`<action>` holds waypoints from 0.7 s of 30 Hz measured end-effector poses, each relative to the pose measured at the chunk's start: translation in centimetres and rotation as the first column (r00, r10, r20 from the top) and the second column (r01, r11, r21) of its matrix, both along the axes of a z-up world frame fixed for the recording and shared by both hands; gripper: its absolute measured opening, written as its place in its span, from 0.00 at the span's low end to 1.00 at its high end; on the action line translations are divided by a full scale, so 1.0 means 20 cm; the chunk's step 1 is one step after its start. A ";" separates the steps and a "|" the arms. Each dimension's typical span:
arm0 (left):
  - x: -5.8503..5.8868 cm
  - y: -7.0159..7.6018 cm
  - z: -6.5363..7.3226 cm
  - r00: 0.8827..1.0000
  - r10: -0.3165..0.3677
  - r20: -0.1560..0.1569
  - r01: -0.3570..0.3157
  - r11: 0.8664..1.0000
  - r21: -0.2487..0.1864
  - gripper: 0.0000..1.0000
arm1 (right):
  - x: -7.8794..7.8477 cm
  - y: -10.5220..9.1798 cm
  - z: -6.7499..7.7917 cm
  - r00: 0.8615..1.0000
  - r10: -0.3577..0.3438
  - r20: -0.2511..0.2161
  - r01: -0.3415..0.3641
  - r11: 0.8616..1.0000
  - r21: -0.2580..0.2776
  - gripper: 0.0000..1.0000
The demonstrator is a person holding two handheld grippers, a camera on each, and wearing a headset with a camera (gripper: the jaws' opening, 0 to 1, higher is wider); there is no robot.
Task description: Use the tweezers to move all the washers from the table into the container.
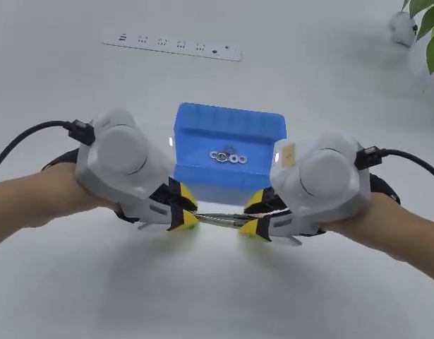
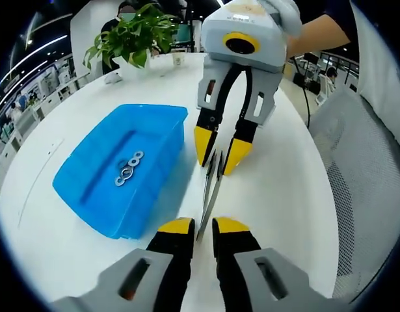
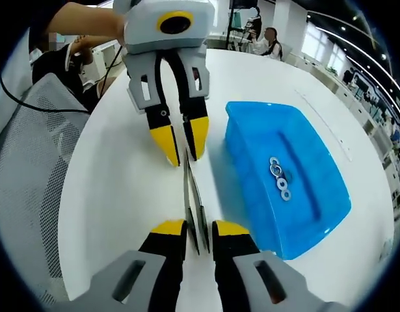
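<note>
Just in front of the container (image 1: 202, 141), in the head view, the left gripper (image 1: 183, 210) and right gripper (image 1: 255, 217) face each other tip to tip, with the tweezers (image 1: 220, 219) lying level between them. The washers (image 1: 228, 157) sit clustered inside the container. A power strip (image 1: 173, 44) lies well behind it.

Beside the container (image 2: 154, 130) in the left gripper view, the left gripper (image 2: 204, 227) pinches the joined end of the tweezers (image 2: 211, 188), while the right gripper (image 2: 220, 149) closes on the far end. The washers (image 2: 128, 168) rest on the container floor.

Beside the container (image 3: 252, 130) in the right gripper view, the right gripper (image 3: 200, 231) squeezes the two legs of the tweezers (image 3: 192, 195). The left gripper (image 3: 182, 140) nips the far end. The washers (image 3: 280, 179) lie in the container.
</note>
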State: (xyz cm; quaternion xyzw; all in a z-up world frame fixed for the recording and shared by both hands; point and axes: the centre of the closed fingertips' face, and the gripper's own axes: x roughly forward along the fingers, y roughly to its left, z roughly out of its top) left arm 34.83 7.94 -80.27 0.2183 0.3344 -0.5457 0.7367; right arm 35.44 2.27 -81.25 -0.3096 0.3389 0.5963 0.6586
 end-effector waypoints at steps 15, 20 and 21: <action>-0.19 0.15 0.39 0.973 0.229 -0.033 -0.227 0.916 -0.331 0.46 | -0.05 -0.15 0.57 0.956 -0.282 -0.076 0.283 0.831 0.479 0.36; -0.20 0.12 0.49 0.972 0.233 0.022 -0.210 0.913 -0.350 0.64 | -0.11 -0.17 0.53 0.963 -0.271 -0.007 0.247 0.867 0.433 0.49; -0.21 0.12 0.51 0.973 0.230 0.031 -0.205 0.914 -0.350 0.68 | -0.11 -0.17 0.53 0.964 -0.264 0.010 0.234 0.871 0.432 0.52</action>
